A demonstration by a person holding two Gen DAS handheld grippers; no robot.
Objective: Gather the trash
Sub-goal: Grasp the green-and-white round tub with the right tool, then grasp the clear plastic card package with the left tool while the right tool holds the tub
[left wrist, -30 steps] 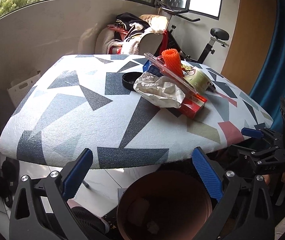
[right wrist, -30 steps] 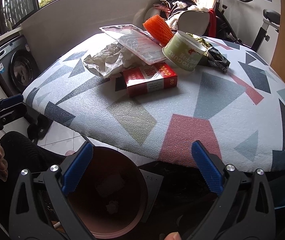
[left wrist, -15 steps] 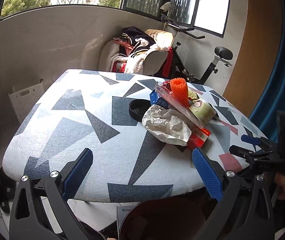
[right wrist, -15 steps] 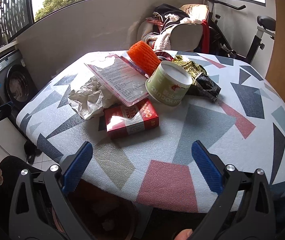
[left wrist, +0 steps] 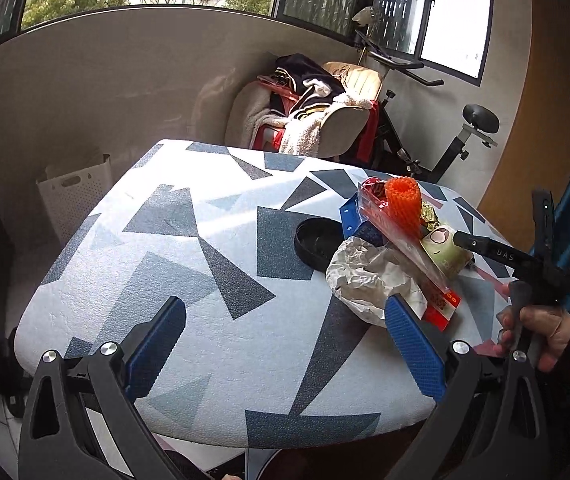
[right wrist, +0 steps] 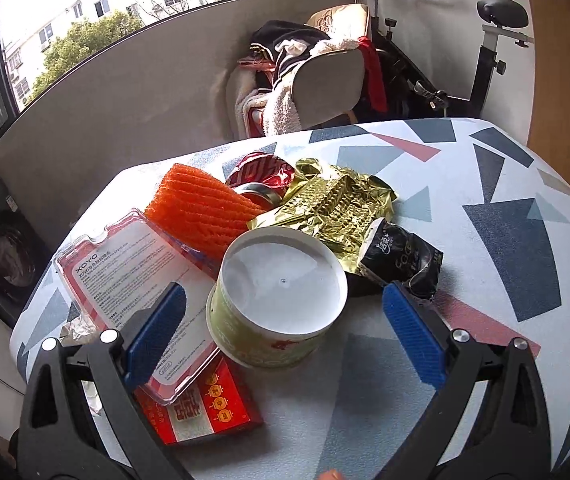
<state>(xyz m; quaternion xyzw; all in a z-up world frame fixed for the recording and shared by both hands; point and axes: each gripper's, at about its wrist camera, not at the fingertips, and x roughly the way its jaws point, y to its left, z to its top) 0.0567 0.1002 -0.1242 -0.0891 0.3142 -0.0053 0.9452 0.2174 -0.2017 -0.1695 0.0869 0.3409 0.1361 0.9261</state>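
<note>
Right tongs (right wrist: 283,330) stood wide, empty, straddling the green tub (right wrist: 277,300) in the trash heap on the bench (right wrist: 525,240); left tongs (left wrist: 283,348) wide too; closing risked nudging the clear blister pack (right wrist: 133,280) leaning beside it.

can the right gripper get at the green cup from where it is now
Probably yes. The right gripper is open with the green cup lying right between its fingers, nothing in front; the clear plastic pack crowds its left side.
</note>
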